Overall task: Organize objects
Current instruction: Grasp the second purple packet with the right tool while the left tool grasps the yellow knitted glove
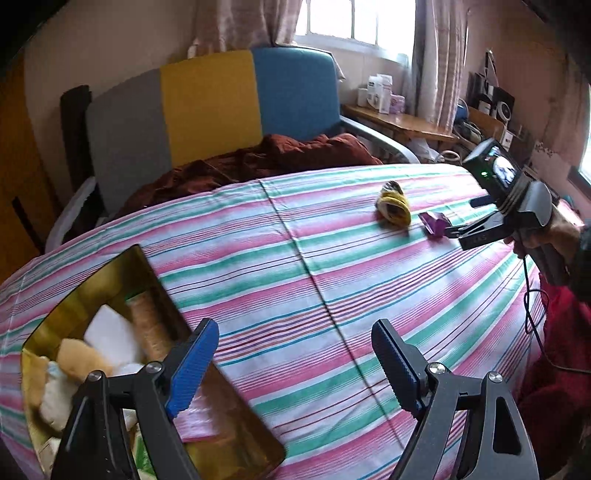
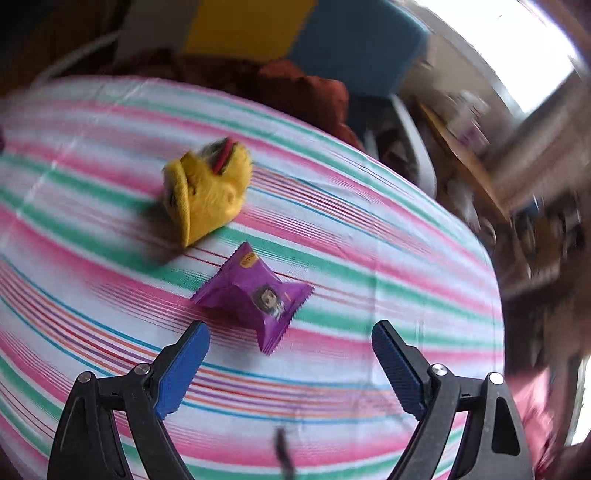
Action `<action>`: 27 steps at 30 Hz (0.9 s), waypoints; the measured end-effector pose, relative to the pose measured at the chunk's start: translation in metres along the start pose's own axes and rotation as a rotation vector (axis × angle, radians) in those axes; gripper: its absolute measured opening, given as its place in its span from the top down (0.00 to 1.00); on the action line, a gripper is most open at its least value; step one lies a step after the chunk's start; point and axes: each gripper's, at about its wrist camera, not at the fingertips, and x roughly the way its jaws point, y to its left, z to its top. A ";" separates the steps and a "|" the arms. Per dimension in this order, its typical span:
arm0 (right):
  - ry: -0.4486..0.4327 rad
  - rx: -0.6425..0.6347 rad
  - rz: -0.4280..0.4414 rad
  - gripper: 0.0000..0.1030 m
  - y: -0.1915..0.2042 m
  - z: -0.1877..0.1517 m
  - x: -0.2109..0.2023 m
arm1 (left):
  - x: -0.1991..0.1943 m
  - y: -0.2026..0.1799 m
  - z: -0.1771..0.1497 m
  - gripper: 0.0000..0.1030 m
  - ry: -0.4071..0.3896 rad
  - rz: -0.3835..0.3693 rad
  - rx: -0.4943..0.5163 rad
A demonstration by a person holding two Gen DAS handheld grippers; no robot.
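Striped tablecloth [image 1: 332,266] covers the table; tricolour chair [image 1: 210,110] behind it.

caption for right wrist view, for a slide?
Open right gripper approaches a purple snack packet beside a yellow sock on the striped cloth.

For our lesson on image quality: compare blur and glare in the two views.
Left wrist view: mostly sharp, though the window is blown out white and the gold tin contents smear. Right wrist view: motion blur throughout, worst at the right edge; the purple packet stays readable, the yellow toy soft.
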 end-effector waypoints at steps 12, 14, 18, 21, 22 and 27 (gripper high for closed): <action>0.000 -0.030 0.172 0.66 0.001 0.017 0.024 | 0.042 -0.031 0.034 0.17 0.044 -0.040 0.035; 0.001 -0.012 0.199 0.66 0.003 0.011 0.019 | 0.049 -0.037 0.042 0.17 0.042 -0.048 0.042; -0.006 0.064 0.223 0.66 0.002 -0.005 0.011 | 0.071 -0.049 0.058 0.17 0.060 -0.074 0.050; -0.004 0.131 0.247 0.66 -0.005 -0.013 0.010 | 0.088 -0.060 0.068 0.17 0.080 -0.096 0.063; -0.001 0.134 0.244 0.66 -0.006 -0.014 0.009 | 0.094 -0.064 0.072 0.17 0.086 -0.100 0.067; 0.013 0.138 0.234 0.66 -0.010 -0.017 0.009 | 0.128 -0.084 0.099 0.17 0.109 -0.177 0.074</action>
